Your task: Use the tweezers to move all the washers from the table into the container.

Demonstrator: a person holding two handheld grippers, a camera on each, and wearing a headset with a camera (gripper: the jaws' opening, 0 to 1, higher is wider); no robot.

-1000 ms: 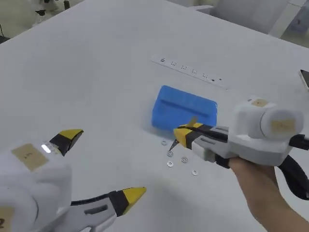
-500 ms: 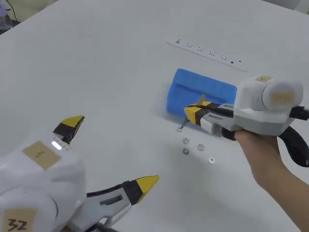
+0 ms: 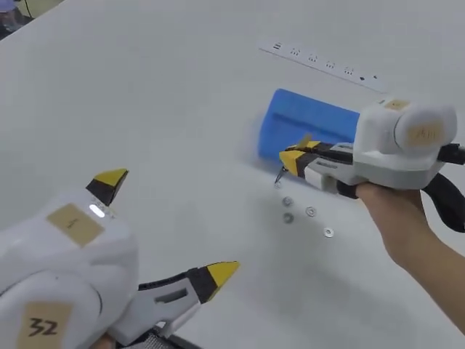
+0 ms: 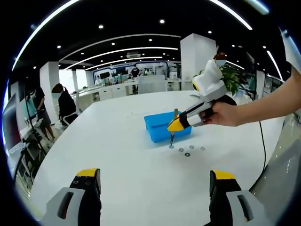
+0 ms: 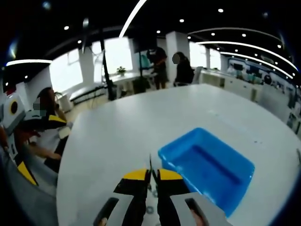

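Right claw (image 3: 290, 158), clamped on tweezers (image 3: 280, 174), had drawn toward the container (image 3: 312, 120), 4 washers (image 3: 310, 211) just beside; left claw (image 3: 166, 224) gaped wide.

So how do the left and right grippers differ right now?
The left gripper has its jaws wide apart and empty; the right gripper is shut on the tweezers. The left hangs away from the work; the right sits by the blue container, near the washers. Both have yellow-tipped jaws.
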